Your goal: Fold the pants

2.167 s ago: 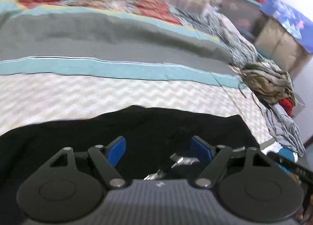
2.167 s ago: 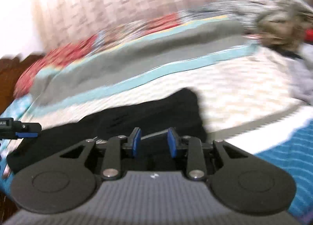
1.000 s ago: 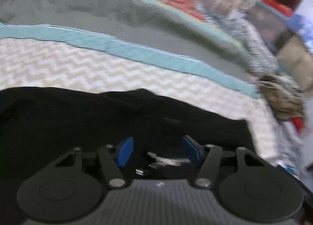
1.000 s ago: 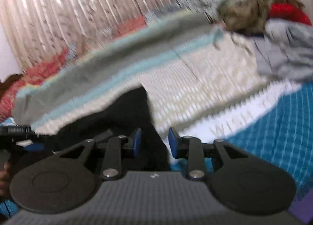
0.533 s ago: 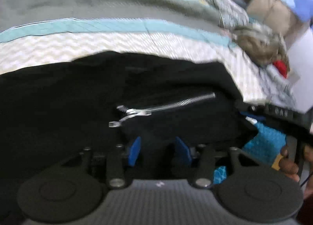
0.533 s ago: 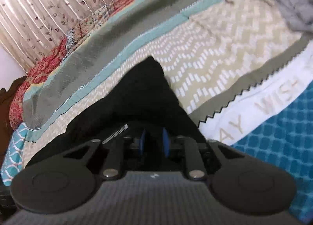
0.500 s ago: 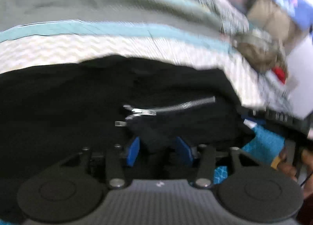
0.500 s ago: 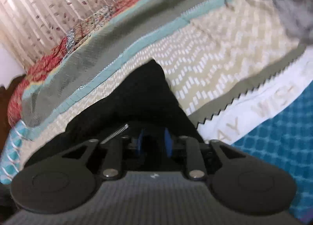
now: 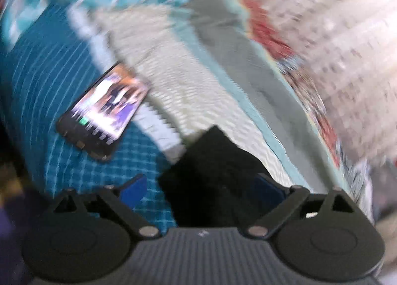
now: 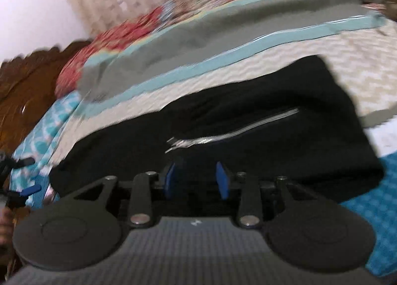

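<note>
Left wrist view, blurred. We log 1 left gripper, its 2 blue pads set wide and its jaws opening. 1 pair of black pants lies on the bed; a narrow end of it reaches in between the pads, nearer the right-hand pad, and neither pad presses on it, so we list this gripper as released. 1 phone, screen lit, lies flat on the blue checked cover, up and to the left of the gripper, apart from the pants.

Right wrist view, less blurred. We log 1 right gripper, its 2 pads standing partly apart. The pants spread across the bed directly ahead, their near edge running under and between the pads. 1 silver zipper runs just beyond the pad tips. We cannot tell whether the pads clench the dark cloth or only stand over it. At the far left edge we note the other gripper with a hand below it.
</note>
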`<action>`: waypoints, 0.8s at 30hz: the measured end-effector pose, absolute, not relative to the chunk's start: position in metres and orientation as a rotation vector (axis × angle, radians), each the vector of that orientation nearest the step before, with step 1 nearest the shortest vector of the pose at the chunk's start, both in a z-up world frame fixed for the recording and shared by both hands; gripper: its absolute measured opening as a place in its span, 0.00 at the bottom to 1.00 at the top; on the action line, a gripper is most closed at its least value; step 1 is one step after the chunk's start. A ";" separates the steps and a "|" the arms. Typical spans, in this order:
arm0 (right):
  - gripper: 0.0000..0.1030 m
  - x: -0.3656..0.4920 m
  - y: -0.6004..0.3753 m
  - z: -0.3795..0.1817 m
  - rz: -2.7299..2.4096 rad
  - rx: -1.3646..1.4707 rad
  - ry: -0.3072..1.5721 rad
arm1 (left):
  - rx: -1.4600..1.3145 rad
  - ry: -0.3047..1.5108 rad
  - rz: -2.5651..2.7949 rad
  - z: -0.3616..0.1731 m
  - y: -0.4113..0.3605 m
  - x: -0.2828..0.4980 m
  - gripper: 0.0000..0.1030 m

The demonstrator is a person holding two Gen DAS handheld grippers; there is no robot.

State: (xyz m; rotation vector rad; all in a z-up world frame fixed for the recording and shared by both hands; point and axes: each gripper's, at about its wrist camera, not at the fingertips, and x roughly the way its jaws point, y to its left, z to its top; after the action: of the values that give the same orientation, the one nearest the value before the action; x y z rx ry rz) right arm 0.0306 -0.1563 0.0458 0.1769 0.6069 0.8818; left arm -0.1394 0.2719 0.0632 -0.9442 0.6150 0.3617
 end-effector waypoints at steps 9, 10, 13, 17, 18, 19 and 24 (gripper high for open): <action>0.38 0.006 -0.142 0.047 0.915 0.064 0.630 | -1.129 0.674 0.313 0.013 0.284 -0.103 0.88; 0.38 0.007 -0.144 0.048 0.910 0.065 0.632 | -1.134 0.690 0.321 0.007 0.285 -0.101 0.65; 0.39 0.008 -0.141 0.050 0.899 0.064 0.636 | -1.164 0.722 0.294 0.002 0.287 -0.101 0.25; 0.39 0.003 -0.117 0.063 0.953 0.026 0.605 | -1.098 0.648 0.197 0.036 0.273 -0.107 0.24; 0.39 -0.002 -0.109 0.068 0.981 0.003 0.584 | -1.065 0.632 0.167 0.047 0.265 -0.106 0.24; 0.39 -0.007 -0.100 0.072 1.011 -0.026 0.560 | -1.013 0.619 0.135 0.060 0.255 -0.105 0.24; 0.50 -0.037 -0.054 0.094 1.164 -0.141 0.449 | -0.775 0.593 0.028 0.104 0.206 -0.094 0.24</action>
State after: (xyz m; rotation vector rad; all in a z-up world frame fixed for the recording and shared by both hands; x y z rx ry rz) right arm -0.0375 -0.0543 0.0945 -0.1410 0.4495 1.1640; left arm -0.0943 0.2057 0.1039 -0.7748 0.5935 0.0281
